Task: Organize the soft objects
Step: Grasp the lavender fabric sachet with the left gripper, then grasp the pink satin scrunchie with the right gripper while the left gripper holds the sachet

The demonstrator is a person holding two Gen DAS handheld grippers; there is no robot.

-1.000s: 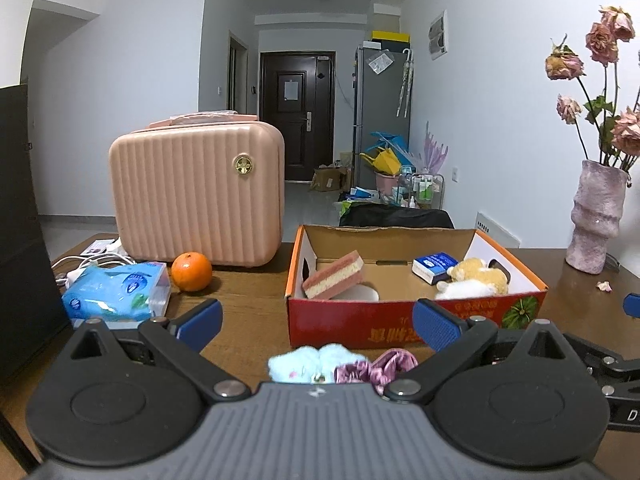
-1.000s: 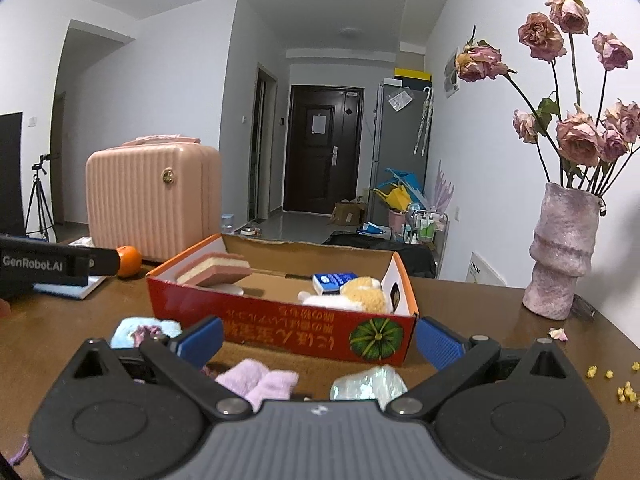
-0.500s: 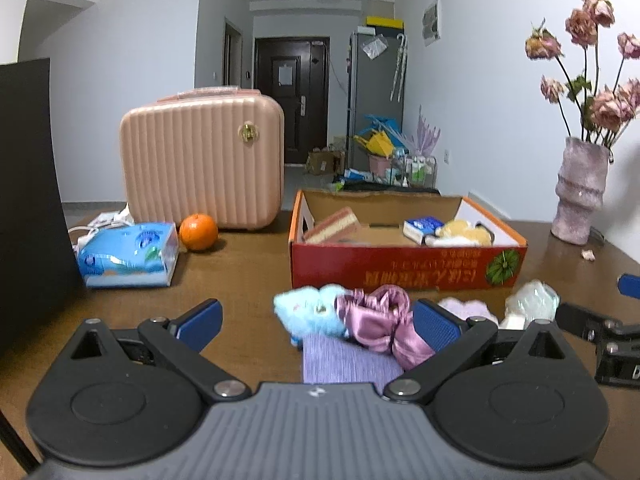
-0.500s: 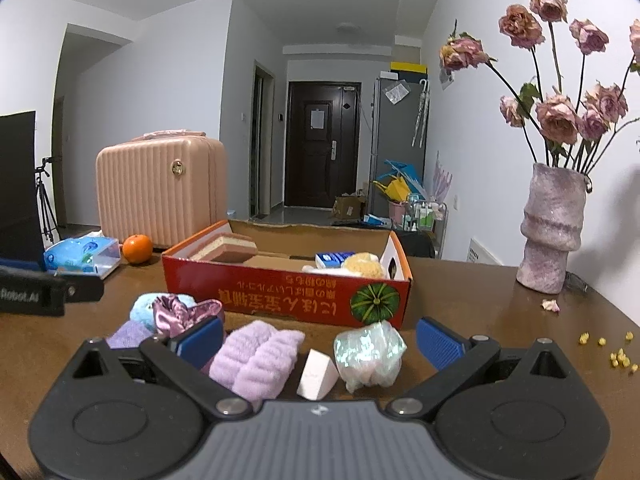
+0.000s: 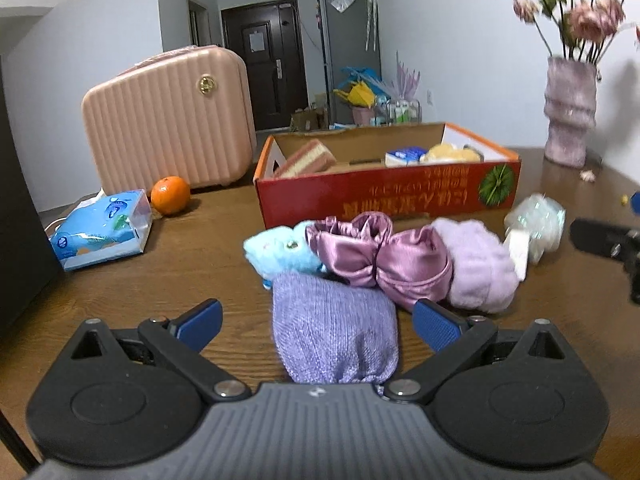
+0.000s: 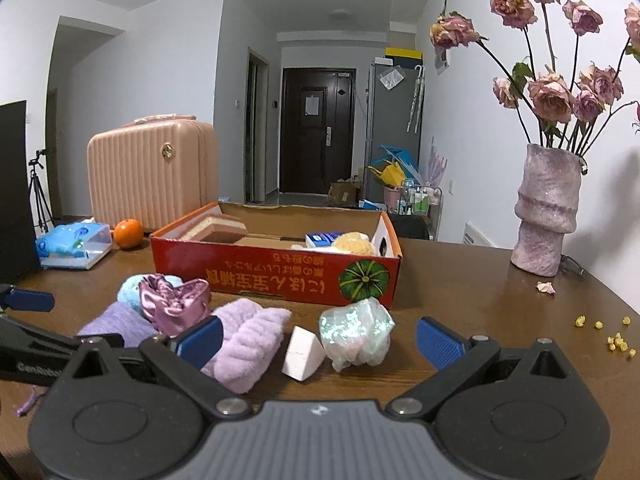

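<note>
Soft things lie in a row on the brown table before a red cardboard box (image 5: 400, 196) (image 6: 280, 280). A purple knitted piece (image 5: 334, 336) (image 6: 114, 320) rests between the wide-apart fingers of my open left gripper (image 5: 318, 322). Behind it are a light blue plush (image 5: 280, 250), a mauve satin scrunchie (image 5: 380, 258) (image 6: 172, 300), a lilac fluffy cloth (image 5: 476, 266) (image 6: 248, 336), a white wedge sponge (image 6: 300, 352) and an iridescent puff (image 5: 536, 222) (image 6: 356, 332). My right gripper (image 6: 318, 338) is open, with the sponge and puff just ahead of its fingers.
The box holds a layered sponge (image 5: 308, 158), a blue packet (image 5: 404, 156) and a yellow plush (image 5: 452, 154). A pink suitcase (image 5: 168, 116), an orange (image 5: 170, 195) and a tissue pack (image 5: 100, 228) stand left. A vase of dried roses (image 6: 548, 208) stands right; yellow crumbs (image 6: 612, 336) lie near.
Both grippers have drawn back and tilted down, so the row of soft things before the box has come into view. The purple knitted piece now lies between the left fingers.
</note>
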